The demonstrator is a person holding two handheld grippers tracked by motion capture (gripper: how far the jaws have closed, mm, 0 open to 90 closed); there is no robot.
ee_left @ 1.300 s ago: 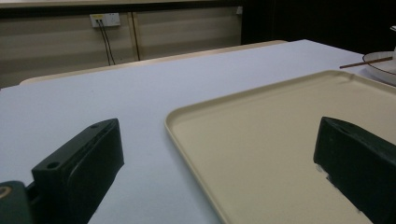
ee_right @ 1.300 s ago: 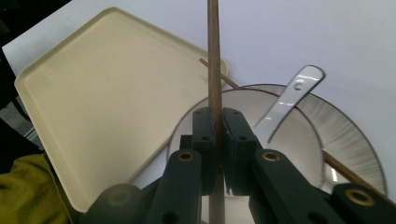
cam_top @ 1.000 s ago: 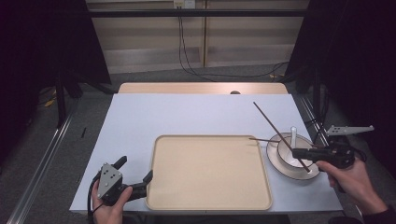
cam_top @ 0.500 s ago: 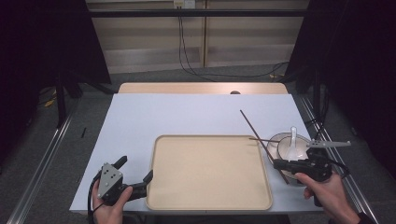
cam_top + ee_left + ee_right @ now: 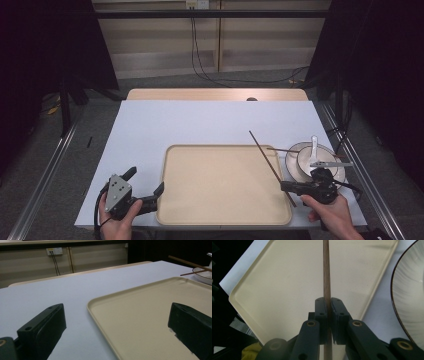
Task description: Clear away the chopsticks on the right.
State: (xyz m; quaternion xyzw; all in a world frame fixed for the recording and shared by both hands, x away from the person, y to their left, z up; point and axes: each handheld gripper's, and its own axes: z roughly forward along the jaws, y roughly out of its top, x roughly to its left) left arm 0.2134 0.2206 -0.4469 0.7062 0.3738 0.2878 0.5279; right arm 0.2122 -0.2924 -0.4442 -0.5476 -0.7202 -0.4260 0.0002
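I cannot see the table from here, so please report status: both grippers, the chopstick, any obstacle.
Right hand-held gripper shut on chopstick, above tray edge. Left hand-held gripper open at tray corner. Second chopstick lies across bowl.

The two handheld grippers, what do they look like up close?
Both are black. The left gripper carries a grey three-cornered plate and a black cable; its blocky black fingers have small holes. The right gripper has flat black fingers on linkage arms with brass-coloured pivots.
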